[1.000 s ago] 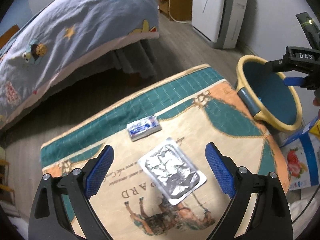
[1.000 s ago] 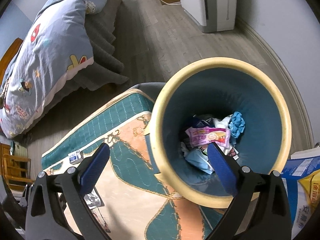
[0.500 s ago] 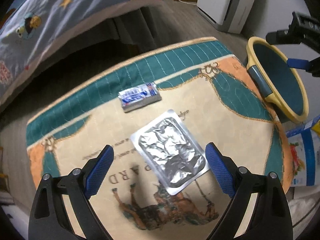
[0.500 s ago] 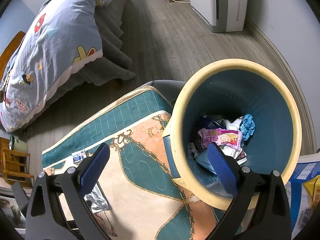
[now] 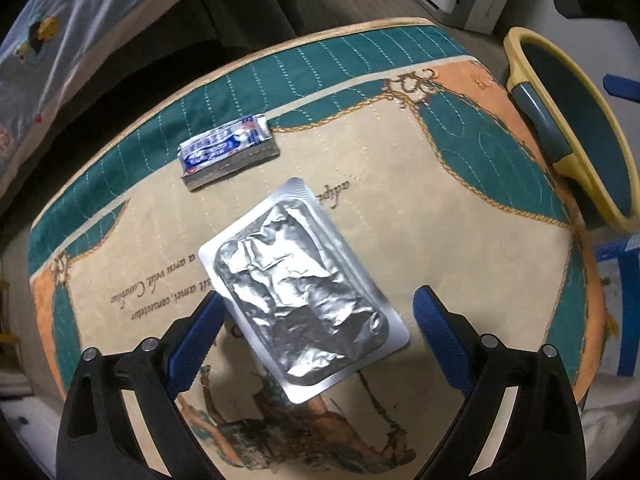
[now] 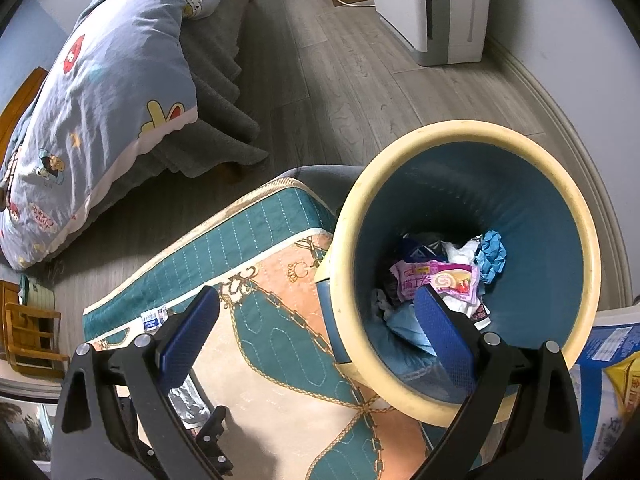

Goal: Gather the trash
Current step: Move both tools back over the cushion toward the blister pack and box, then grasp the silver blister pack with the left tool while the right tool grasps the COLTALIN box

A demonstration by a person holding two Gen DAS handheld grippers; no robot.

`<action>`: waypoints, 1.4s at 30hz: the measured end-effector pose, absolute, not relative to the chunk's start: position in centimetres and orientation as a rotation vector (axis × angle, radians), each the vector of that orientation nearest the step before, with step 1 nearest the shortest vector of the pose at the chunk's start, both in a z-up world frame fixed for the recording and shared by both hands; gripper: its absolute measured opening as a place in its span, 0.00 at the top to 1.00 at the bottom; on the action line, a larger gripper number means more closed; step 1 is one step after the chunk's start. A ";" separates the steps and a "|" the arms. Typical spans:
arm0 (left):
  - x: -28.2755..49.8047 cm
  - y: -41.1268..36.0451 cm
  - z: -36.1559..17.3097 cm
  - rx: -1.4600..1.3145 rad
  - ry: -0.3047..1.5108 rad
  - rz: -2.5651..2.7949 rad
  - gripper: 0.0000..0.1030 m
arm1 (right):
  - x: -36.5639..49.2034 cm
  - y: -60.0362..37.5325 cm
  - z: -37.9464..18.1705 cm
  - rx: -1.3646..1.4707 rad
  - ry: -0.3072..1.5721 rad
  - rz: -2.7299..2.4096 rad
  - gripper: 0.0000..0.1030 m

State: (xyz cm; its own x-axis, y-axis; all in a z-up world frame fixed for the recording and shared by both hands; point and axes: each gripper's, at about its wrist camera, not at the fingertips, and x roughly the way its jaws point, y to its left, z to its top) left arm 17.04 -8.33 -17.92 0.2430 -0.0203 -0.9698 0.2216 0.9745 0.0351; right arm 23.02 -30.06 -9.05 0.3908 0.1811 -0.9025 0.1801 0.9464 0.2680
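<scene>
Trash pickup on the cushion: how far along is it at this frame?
Done: the bin already holds several wrappers, including a pink one. In hand: nothing is gripped; the left gripper is open, its fingers either side of the silver foil packet lying on the cushion. The right gripper is open at the bin. Left: the foil packet and the small blue-and-white packet.

Between the fingers of the left hand-held gripper [image 5: 316, 344] lies a foil pack [image 5: 302, 286], crinkled metal-looking silver, shiny. Just beyond it, a glossy printed wrapper [image 5: 224, 150] rests on the quilted cloth cover [image 5: 400, 168], stitched and matt. The blue finger pads [image 5: 438, 338] look like ribbed rubbery plastic on smooth black plastic arms. Ahead of the right hand-held gripper [image 6: 316, 340], the bin [image 6: 576, 208] is smooth plastic; beyond it, the floor [image 6: 344, 80] shows matt wood grain.
</scene>
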 end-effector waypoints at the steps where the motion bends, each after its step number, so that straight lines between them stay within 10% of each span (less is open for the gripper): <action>1: 17.1 -7.9 -18.0 0.166 1.325 -0.160 0.10 | 23.1 -30.0 -9.1 0.348 1.177 0.002 0.07; 6: 17.7 -5.5 -17.4 0.099 1.331 -0.166 0.34 | 23.3 -28.7 -9.1 0.325 1.180 0.018 0.07; 42: 17.8 10.8 -13.0 -0.083 1.239 0.006 0.34 | 25.4 -8.3 -16.0 0.124 1.327 0.259 0.19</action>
State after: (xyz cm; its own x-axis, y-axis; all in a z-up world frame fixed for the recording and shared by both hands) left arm 17.81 10.78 -13.04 0.3257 -0.0402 -0.9446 -0.0498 0.9970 -0.0596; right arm 25.45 -8.28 -15.98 0.2178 0.2569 -0.9416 -0.1156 0.9647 0.2365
